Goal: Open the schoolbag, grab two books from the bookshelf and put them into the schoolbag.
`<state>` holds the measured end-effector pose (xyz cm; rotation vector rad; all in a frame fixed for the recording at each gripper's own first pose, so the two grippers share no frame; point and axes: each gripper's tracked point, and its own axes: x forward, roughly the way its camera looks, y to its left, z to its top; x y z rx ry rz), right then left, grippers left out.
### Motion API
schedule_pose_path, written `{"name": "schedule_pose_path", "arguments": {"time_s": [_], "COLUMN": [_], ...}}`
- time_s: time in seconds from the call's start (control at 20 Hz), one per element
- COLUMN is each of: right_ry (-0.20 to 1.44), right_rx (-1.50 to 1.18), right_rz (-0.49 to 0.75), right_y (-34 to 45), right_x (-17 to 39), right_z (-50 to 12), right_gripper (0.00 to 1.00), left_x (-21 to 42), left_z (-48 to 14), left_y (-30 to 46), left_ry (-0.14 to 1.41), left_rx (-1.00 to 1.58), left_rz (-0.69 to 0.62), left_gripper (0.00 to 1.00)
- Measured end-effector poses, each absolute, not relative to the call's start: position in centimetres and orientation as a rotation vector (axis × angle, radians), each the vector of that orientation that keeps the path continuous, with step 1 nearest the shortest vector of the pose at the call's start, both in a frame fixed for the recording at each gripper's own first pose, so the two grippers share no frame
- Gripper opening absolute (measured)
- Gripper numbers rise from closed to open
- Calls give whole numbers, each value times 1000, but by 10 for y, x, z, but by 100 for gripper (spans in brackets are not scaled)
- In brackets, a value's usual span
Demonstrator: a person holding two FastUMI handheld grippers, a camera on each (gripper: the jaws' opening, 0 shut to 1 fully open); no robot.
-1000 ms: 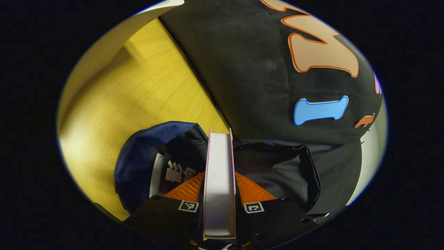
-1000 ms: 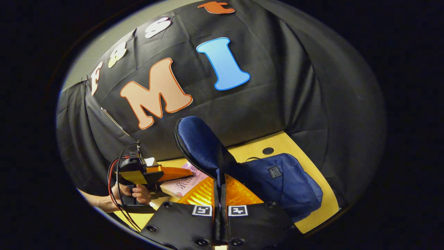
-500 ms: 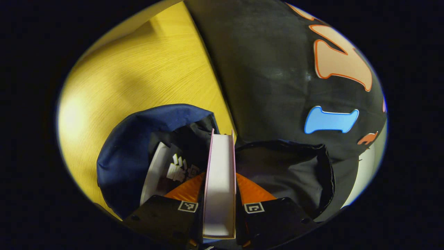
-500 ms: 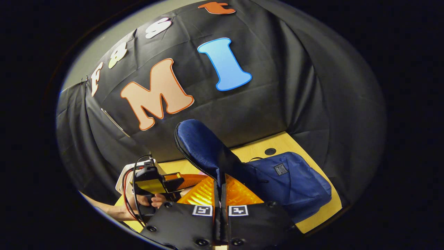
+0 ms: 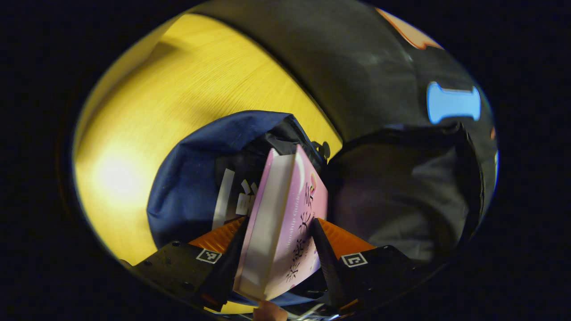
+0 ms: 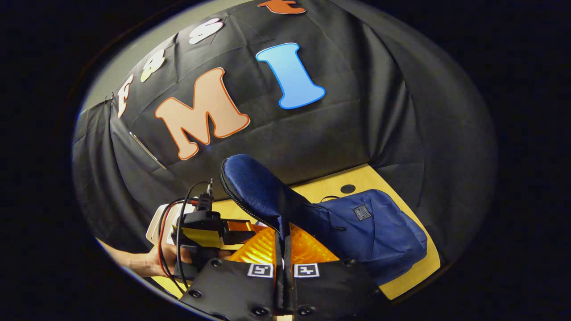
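The blue schoolbag (image 6: 374, 227) lies on the yellow table, and my right gripper (image 6: 283, 236) is shut on its flap (image 6: 254, 187), holding it upright. In the left gripper view the bag's mouth (image 5: 192, 178) gapes just below. A pink book (image 5: 285, 209) leans tilted between the spread fingers of my left gripper (image 5: 279, 223), its far end down in the opening. The white edge of another book (image 5: 223, 200) shows inside the bag. The right gripper view has the left gripper (image 6: 243, 226) and the hand (image 6: 156, 263) holding it at the bag's open end.
The wooden table (image 5: 178, 98) runs up to the black cloth wall. A white object (image 6: 154, 223) sits partly hidden behind the left gripper. A small dark hole (image 6: 348, 188) marks the table behind the bag. The bag's dark lining (image 5: 401, 191) hangs at the right.
The left gripper has moved closer to the bag's mouth and its fingers have spread. The pink book, held straight before, now leans loose. The right gripper still holds the flap up.
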<state>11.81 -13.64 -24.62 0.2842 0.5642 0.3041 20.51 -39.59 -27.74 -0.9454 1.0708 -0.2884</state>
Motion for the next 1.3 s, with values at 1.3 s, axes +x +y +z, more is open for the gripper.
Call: {"name": "schedule_pose_path", "arguments": {"time_s": [1.3], "right_ry": [676], "right_rx": [57], "right_rz": [259], "right_y": [-91], "right_x": [92], "right_z": [-289], "right_gripper": [5], "left_x": [142], "left_z": [-15], "left_y": [-130], "left_ry": [221], "left_rx": [-45], "left_rz": [-70], "left_gripper": [97]}}
